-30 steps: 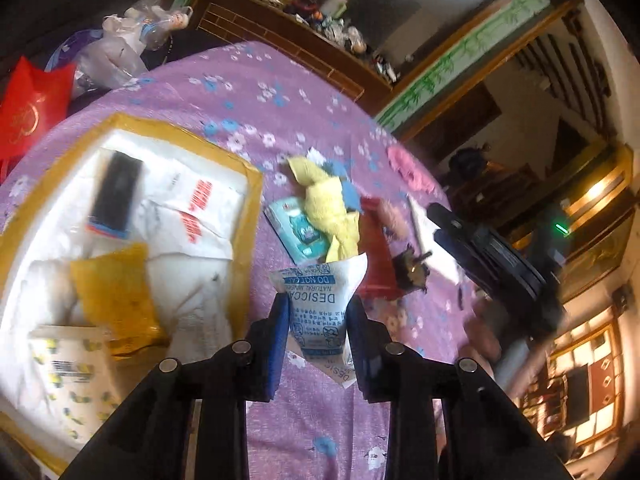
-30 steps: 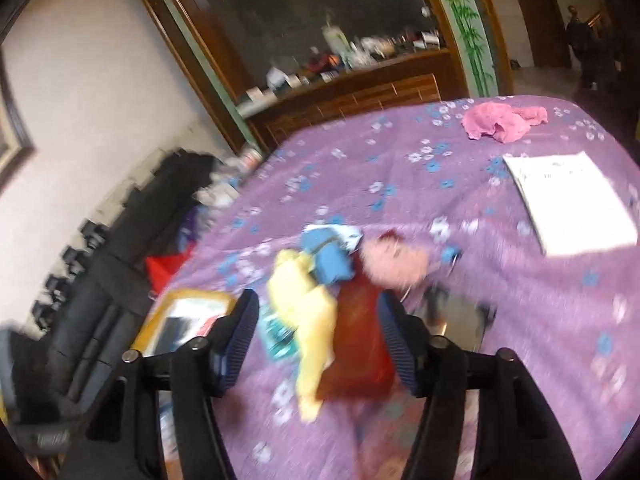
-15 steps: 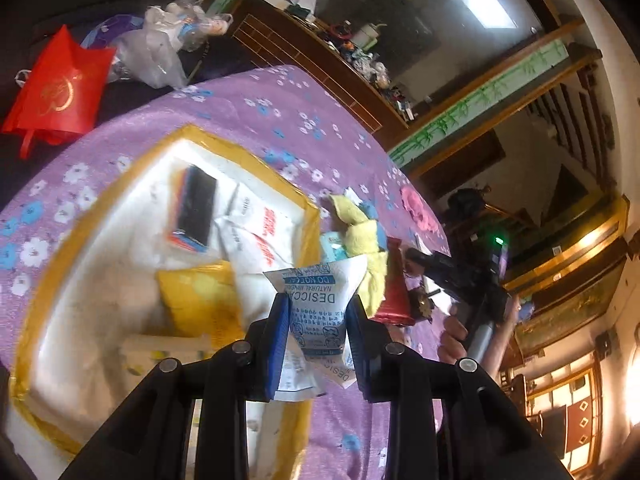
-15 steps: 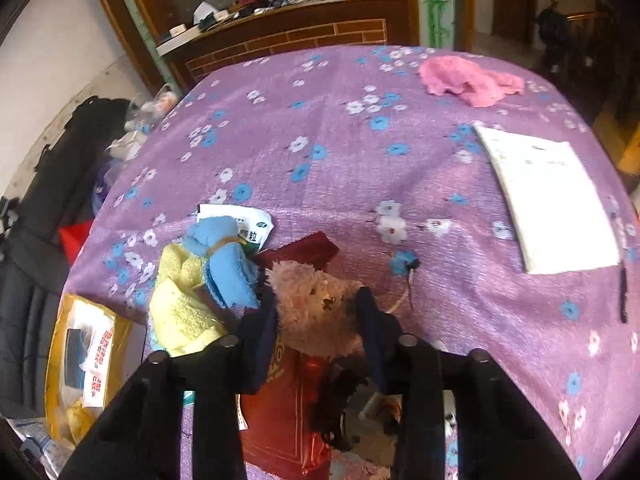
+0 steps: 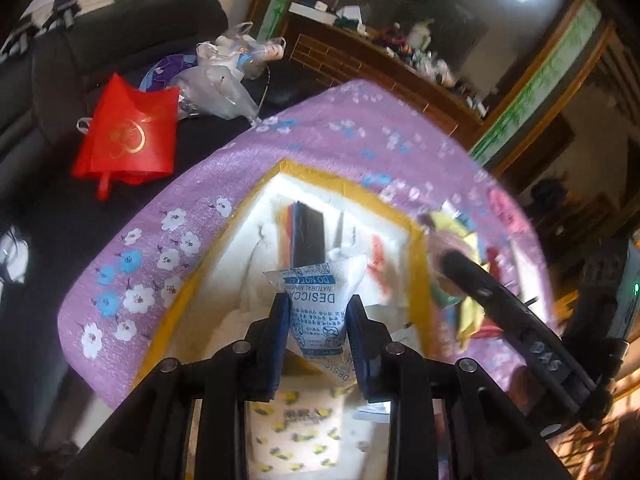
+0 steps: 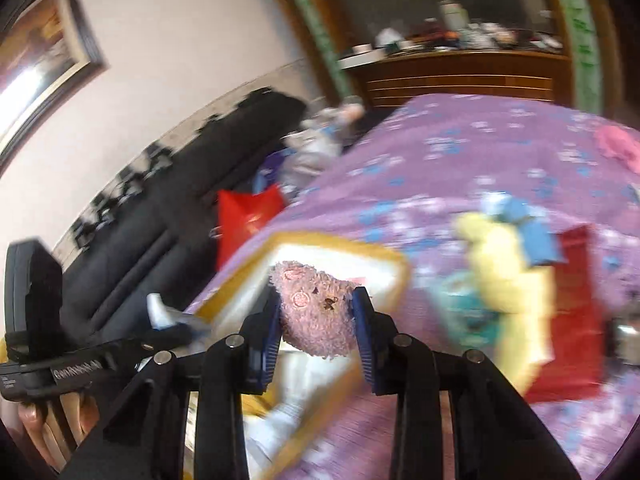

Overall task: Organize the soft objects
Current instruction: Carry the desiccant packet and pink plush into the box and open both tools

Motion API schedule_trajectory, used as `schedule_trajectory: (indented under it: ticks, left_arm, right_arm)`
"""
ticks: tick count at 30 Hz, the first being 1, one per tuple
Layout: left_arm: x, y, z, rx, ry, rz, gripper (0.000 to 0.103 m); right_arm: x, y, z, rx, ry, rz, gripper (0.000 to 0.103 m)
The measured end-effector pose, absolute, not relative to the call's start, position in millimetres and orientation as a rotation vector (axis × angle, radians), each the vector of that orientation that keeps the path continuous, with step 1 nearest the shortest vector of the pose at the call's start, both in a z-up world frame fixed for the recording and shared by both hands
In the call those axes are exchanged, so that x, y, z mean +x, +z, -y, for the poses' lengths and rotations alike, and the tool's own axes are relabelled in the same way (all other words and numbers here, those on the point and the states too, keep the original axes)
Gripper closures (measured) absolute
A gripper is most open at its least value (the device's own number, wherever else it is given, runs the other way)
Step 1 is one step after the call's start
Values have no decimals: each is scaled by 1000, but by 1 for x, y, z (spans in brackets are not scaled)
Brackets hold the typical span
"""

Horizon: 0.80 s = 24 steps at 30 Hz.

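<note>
Above the yellow-rimmed tray (image 5: 416,240) near the table's edge, a desiccant packet (image 5: 320,304) is pinched by the left gripper (image 5: 318,340) and a pink plush bear (image 6: 316,312) by the right gripper (image 6: 316,328). Several packets are already stowed in the tray. A yellow plush (image 6: 508,272) and a red pouch (image 6: 576,312) are left beside it, so roughly half seems done.

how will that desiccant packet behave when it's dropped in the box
Probably limp: the desiccant packet pinched in the left tongs sags and creases at its lower corner. It looks light, held by a thin pinch. Likely to land flat in the box without rolling.
</note>
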State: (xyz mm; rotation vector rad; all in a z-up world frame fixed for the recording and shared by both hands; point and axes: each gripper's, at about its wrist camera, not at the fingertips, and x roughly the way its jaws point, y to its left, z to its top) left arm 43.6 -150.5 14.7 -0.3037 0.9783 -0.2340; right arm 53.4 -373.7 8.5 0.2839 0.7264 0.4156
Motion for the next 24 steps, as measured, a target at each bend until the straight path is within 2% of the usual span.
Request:
schedule_trajectory:
  ticks: [3, 5, 7, 9, 11, 13, 16, 18, 20, 24]
  left_arm:
    - [51, -1, 159, -250, -200, -1008, 73]
    - [58, -7, 161, -261, -205, -1010, 71]
    - [66, -11, 158, -330, -232, -1015, 59]
    - [68, -13, 151, -436, -269, -1006, 40]
    - [65, -11, 146, -497, -280, -992, 30]
    - [62, -6, 146, -494, -283, -973, 29]
    - [53, 6, 143, -550, -313, -914, 28]
    - [46, 16, 149, -555, -363, -864, 22]
    - [44, 22, 158, -532, -389, -844, 20]
    - [42, 18, 169, -580, -469, -877, 20]
  right_arm:
    - [66, -15, 360, 270, 391, -772, 69]
    - [68, -23, 358, 289, 417, -798, 63]
    - [66, -25, 357, 272, 442, -796, 56]
    - [65, -25, 363, 312, 437, -782, 52]
    - [64, -27, 373, 400, 473, -773, 46]
    - [61, -24, 376, 431, 490, -755, 42]
    - [54, -18, 379, 460, 488, -719, 41]
    - [50, -14, 381, 468, 507, -693, 41]
    - [47, -10, 381, 457, 503, -671, 41]
    - [41, -4, 396, 475, 460, -648, 40]
